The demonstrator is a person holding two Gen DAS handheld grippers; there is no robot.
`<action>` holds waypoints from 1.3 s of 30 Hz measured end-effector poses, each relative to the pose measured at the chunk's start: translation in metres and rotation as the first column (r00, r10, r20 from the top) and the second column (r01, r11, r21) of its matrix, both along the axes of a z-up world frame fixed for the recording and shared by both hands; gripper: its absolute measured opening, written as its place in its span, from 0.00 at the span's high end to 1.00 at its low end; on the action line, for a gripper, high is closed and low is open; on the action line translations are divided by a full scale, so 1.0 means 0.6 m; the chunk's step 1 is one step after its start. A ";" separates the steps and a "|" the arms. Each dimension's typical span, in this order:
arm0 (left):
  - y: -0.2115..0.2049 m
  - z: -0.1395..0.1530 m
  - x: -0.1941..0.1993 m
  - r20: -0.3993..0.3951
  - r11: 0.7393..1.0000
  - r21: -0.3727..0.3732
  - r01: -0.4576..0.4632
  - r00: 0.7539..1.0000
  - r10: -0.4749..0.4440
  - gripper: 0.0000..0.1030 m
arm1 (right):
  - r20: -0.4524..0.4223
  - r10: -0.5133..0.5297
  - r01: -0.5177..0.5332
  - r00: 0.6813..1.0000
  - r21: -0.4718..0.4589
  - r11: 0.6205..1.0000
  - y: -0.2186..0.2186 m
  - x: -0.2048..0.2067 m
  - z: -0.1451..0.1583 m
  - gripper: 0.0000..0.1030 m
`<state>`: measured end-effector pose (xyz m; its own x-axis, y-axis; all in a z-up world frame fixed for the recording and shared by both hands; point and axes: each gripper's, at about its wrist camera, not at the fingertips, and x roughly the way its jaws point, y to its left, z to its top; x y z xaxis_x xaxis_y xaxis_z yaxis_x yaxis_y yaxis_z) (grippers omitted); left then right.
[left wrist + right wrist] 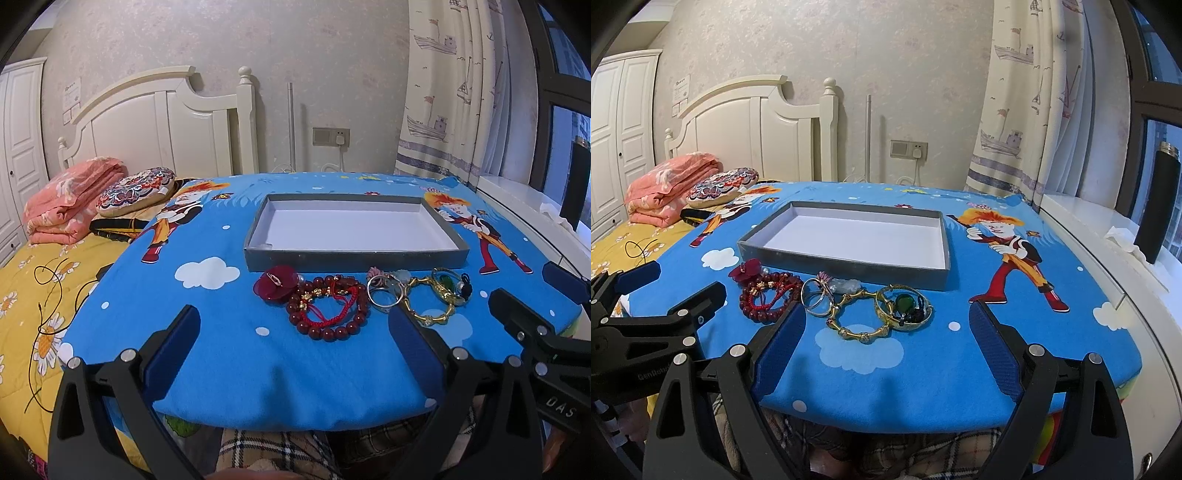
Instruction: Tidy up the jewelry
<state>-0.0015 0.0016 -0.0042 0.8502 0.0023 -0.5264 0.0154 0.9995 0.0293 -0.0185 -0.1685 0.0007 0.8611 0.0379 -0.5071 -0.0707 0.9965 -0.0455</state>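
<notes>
We hold the left tool (291,343) and right tool (888,350) released, both empty, at the near edge of the worktop (960,369). Just beyond lie the red bead bracelet (328,310), light and floppy, and the stiff, slippery gold bamboo bangle (858,319); we judge the rim the best place to pinch each. Farther back sits the empty grey cardboard tray (846,262).
</notes>
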 end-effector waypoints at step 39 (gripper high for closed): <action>0.000 -0.002 -0.004 0.002 1.000 -0.017 -0.005 1.000 0.005 0.04 | -0.004 0.001 -0.001 1.000 0.004 1.000 -0.003 0.001 0.001 0.18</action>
